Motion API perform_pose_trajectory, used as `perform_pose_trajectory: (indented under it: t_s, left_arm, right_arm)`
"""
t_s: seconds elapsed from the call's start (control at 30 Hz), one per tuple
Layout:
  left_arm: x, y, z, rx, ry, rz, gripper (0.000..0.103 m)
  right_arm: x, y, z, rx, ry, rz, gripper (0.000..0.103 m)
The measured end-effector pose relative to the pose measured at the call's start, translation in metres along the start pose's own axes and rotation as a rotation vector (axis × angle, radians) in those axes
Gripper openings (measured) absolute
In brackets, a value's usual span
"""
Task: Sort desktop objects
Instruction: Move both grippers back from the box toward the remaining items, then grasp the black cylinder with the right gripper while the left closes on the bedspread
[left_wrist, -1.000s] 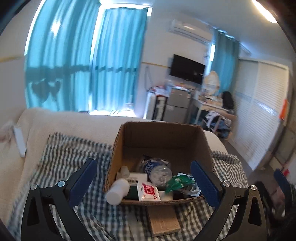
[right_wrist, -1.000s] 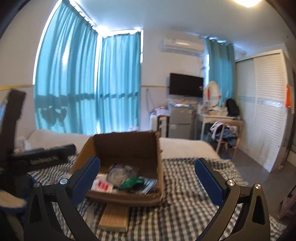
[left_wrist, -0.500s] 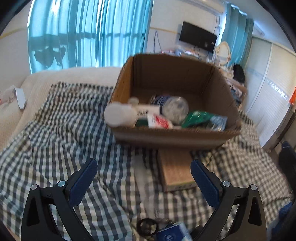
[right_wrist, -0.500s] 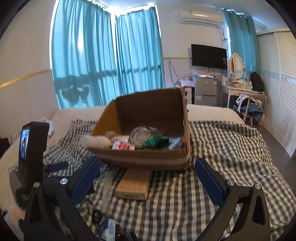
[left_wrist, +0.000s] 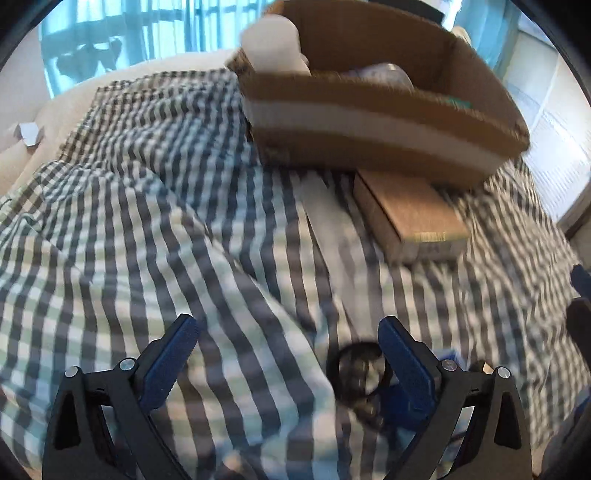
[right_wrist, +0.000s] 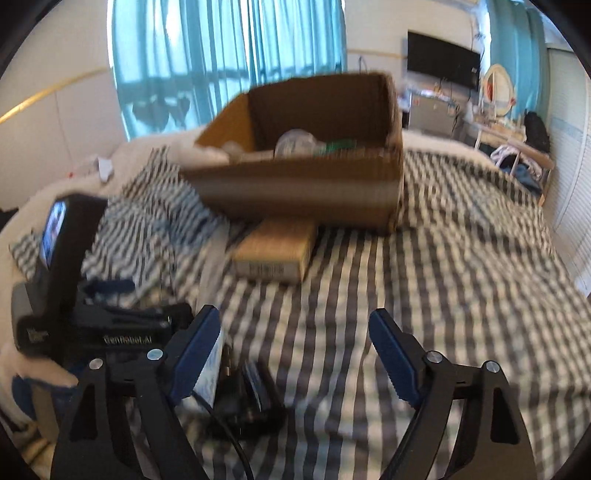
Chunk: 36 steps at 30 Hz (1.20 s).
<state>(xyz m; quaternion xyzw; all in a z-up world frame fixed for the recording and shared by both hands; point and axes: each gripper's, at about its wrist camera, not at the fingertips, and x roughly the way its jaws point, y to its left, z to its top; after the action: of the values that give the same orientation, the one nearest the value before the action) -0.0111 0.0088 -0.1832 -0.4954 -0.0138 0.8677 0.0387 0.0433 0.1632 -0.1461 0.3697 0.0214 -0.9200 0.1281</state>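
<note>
A brown cardboard box sits on a checked cloth and holds a white bottle, a clear bottle and a green packet. A flat brown box lies in front of it. My left gripper is open and empty, low over the cloth, with a black round object by its right finger. My right gripper is open and empty above the cloth; a white-blue packet and a black item lie by its left finger.
The left gripper's body and a screen fill the right wrist view's left. A long clear strip lies on the cloth. Blue curtains, a desk and wardrobe doors stand beyond the bed.
Both grippers have dropped and tilted down toward the cloth, nearer the small objects in front of the box. The box now sits higher in both views. Both stay open.
</note>
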Motion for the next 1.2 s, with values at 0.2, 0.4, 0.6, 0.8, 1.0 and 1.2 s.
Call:
perform_pose_trajectory:
  t_s: [0.2,0.4,0.6,0.8,1.0,1.2]
  left_arm:
    - [0.001,-0.015,-0.014,0.083,0.015,0.023,0.101]
    - [0.014,-0.020,-0.022,0.147,0.054,0.018,0.099]
    - [0.004,-0.022,-0.024,0.166,0.000,0.004,0.065]
    - [-0.005,-0.041,-0.027,0.247,-0.053,-0.001,0.034]
    - [-0.005,-0.033,-0.025,0.198,-0.051,-0.052,0.011]
    - [-0.026,-0.036,-0.021,0.198,-0.142,-0.060,0.011]
  right_arm:
    - [0.013,0.004,-0.030,0.002,0.115,0.023,0.083]
    - [0.025,0.013,-0.040,-0.031,0.152,0.036,0.083]
    - [0.028,0.014,-0.043,-0.024,0.179,0.069,0.078]
    - [0.033,0.023,-0.044,-0.045,0.206,0.133,0.052]
    - [0.030,0.017,-0.041,-0.005,0.191,0.151,0.050]
    - [0.016,0.013,-0.033,0.011,0.131,0.119,0.040]
